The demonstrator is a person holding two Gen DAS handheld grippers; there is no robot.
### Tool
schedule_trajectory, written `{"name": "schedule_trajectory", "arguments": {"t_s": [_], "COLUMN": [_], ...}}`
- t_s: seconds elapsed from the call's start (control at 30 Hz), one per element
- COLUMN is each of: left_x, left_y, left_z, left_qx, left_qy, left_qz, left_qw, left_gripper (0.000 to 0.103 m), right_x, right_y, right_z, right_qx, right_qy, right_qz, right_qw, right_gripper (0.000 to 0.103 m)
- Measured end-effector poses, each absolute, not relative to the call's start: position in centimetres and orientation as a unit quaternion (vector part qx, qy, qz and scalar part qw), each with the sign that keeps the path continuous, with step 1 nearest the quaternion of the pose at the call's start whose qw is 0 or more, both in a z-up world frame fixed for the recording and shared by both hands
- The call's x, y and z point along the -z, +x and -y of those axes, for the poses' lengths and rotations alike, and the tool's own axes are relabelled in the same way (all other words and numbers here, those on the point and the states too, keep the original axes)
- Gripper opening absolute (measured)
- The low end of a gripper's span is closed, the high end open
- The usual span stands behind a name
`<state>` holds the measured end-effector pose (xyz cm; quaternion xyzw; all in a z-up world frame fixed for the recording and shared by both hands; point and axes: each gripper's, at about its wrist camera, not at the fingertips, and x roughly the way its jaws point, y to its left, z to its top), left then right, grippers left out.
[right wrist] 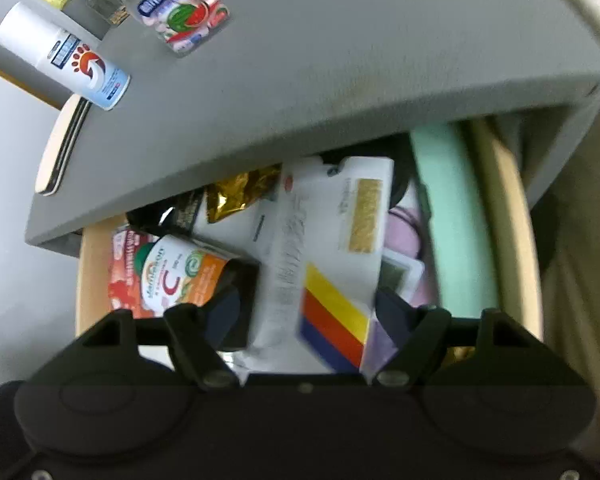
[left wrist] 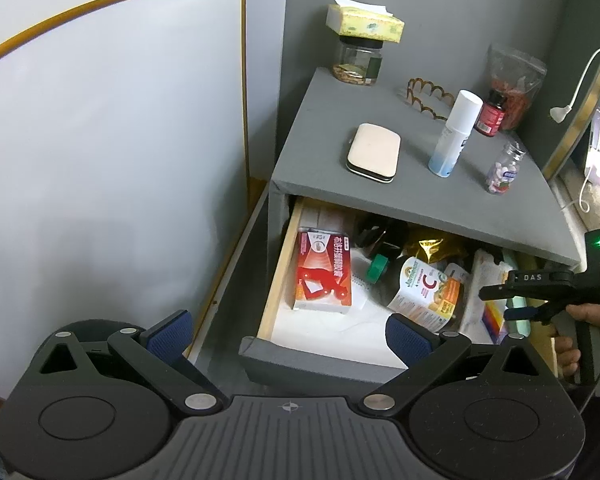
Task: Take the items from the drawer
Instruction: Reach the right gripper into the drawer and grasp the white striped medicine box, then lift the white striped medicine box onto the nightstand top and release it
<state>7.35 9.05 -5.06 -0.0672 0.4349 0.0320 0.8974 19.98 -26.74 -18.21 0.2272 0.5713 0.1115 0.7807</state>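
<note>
The open drawer (left wrist: 276, 280) of a grey nightstand holds a red and white box (left wrist: 323, 274), a vitamin C bottle (left wrist: 426, 294) lying on its side, a gold foil pack (left wrist: 436, 246) and a white pack with yellow, red and blue stripes (right wrist: 336, 312). My left gripper (left wrist: 288, 334) is open and empty, in front of the drawer's front edge. My right gripper (right wrist: 304, 312) is open just above the striped pack, with its fingers on either side of it; it also shows in the left wrist view (left wrist: 500, 300) over the drawer's right part.
On the nightstand top (left wrist: 324, 120) stand a flat beige case (left wrist: 374, 152), a white spray can (left wrist: 454, 134), a candy bottle (left wrist: 504, 168), a red-labelled bottle (left wrist: 492, 114), a jar under a tissue pack (left wrist: 360, 60) and a bag (left wrist: 516, 80). A pale wall panel (left wrist: 100, 140) lies left.
</note>
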Motion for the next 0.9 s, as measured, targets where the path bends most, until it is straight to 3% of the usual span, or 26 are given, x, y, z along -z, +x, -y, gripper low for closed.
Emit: {"name": "schedule_trajectory", "arguments": {"t_s": [0.1, 0.23, 0.33, 0.43, 0.6, 0.7, 0.9], "left_x": [5.2, 5.2, 5.2, 5.1, 5.0, 4.9, 5.0], "left_y": [7.4, 7.4, 7.4, 7.4, 7.4, 7.3, 7.4], "left_z": [-9.0, -8.9, -9.0, -9.0, -8.9, -8.9, -9.2], "left_qx": [-0.032, -0.032, -0.032, -0.032, -0.031, -0.03, -0.037], "left_qy": [-0.065, -0.064, -0.067, -0.067, -0.068, -0.066, -0.07], "left_qz": [-0.436, -0.437, -0.436, -0.436, -0.434, -0.433, -0.435], "left_qw": [0.897, 0.897, 0.897, 0.897, 0.898, 0.898, 0.897], "left_gripper": [0.101, 0.101, 0.101, 0.101, 0.101, 0.101, 0.101], "right_x": [18.8, 19.9, 19.7, 19.2, 19.5, 19.9, 17.8], "right_y": [20.5, 20.6, 20.7, 20.4, 21.0, 21.2, 19.9], "right_z": [26.0, 25.7, 25.9, 27.1, 26.1, 24.6, 23.9], "right_qx": [-0.104, -0.114, -0.11, -0.127, -0.179, -0.17, -0.151], "right_qy": [0.2, 0.203, 0.196, 0.247, 0.28, 0.238, 0.26], "right_qz": [-0.571, -0.569, -0.577, -0.561, -0.567, -0.576, -0.562], "right_qw": [0.79, 0.789, 0.785, 0.78, 0.754, 0.763, 0.771], "right_gripper": [0.078, 0.068, 0.034, 0.021, 0.023, 0.014, 0.012]}}
